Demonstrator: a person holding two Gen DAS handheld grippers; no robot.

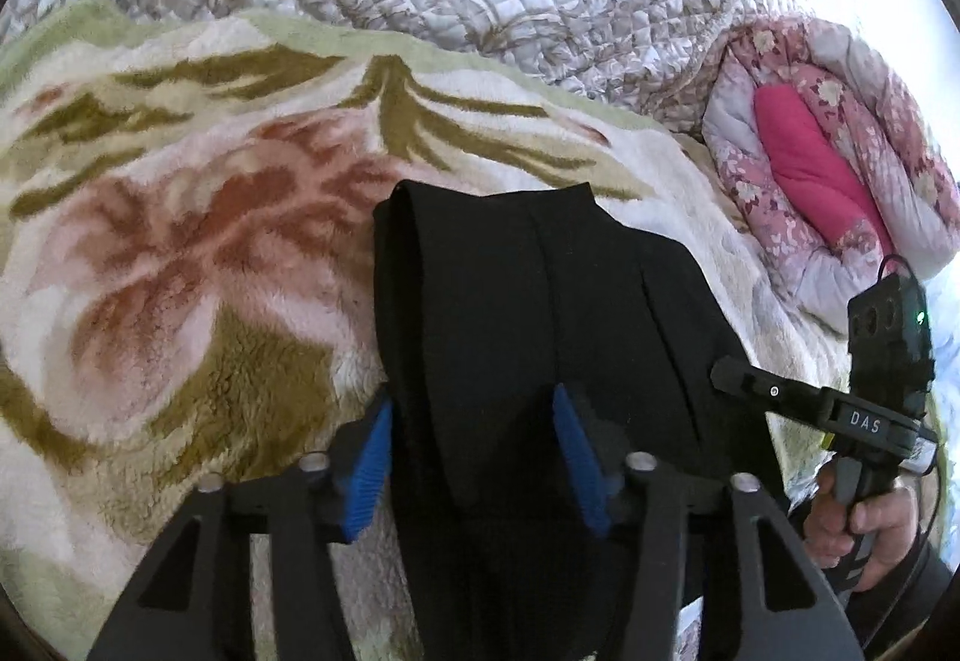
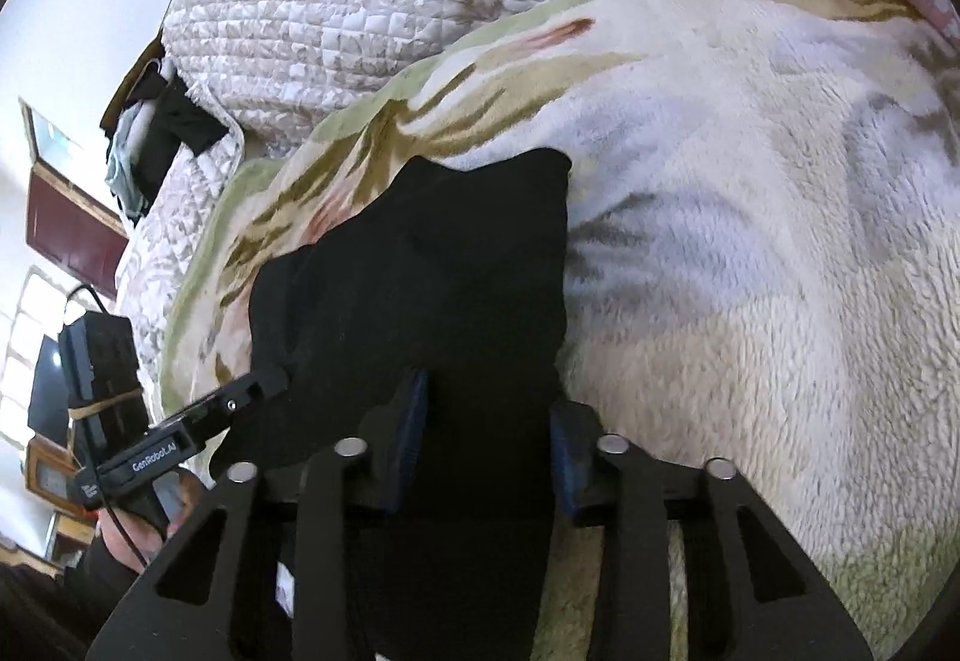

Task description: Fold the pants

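Left wrist view: the left gripper (image 1: 474, 454) stands spread, jaws apart astride the black pants (image 1: 528, 313); the right gripper (image 2: 489, 436) likewise gapes over them. Beyond, the pants lie folded on the floral blanket (image 1: 180, 253). Judged nearly done, they likely need another fold or smoothing.

Two close wrist views, shared pants (image 1: 540, 313)
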